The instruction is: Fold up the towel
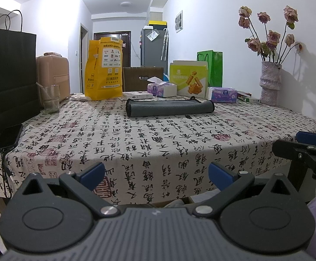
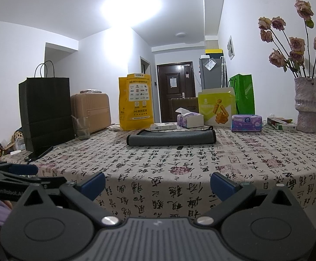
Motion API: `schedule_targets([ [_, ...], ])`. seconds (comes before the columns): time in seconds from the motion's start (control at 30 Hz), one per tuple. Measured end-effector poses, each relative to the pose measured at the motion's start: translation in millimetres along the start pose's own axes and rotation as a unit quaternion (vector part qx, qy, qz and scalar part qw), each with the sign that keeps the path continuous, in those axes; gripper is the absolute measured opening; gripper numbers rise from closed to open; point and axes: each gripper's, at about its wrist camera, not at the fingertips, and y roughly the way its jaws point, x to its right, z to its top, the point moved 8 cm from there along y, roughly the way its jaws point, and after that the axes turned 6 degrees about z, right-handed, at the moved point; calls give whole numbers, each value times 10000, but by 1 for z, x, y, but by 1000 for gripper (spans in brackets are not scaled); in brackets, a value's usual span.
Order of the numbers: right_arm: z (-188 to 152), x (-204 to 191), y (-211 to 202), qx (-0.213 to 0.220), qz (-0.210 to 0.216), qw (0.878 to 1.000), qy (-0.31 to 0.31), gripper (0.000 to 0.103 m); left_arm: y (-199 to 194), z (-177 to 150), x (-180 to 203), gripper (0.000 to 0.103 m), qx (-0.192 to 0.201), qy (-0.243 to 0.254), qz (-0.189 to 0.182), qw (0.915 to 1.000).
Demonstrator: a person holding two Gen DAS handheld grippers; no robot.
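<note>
A dark grey towel (image 1: 168,108) lies folded into a long narrow bundle on the far middle of the table, on a tablecloth printed with black calligraphy (image 1: 158,143). It also shows in the right wrist view (image 2: 171,139). My left gripper (image 1: 155,174) is open and empty, held low at the table's near edge, well short of the towel. My right gripper (image 2: 157,184) is open and empty at the same near edge. The right gripper shows at the right edge of the left wrist view (image 1: 310,145).
A black paper bag (image 1: 7,80), a glass (image 1: 49,99) and a phone (image 1: 7,138) stand at the left. A yellow bag (image 1: 104,69), tissue boxes (image 1: 162,88), a snack box (image 1: 188,79), a green bag (image 1: 211,67) and a vase of dried roses (image 1: 270,82) line the back.
</note>
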Motion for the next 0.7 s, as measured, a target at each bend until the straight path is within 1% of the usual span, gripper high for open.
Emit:
schedule_targets([
  [0.7, 0, 1, 1, -5, 6, 10000, 24, 103, 2, -1, -2, 103, -43, -8, -14, 10000],
])
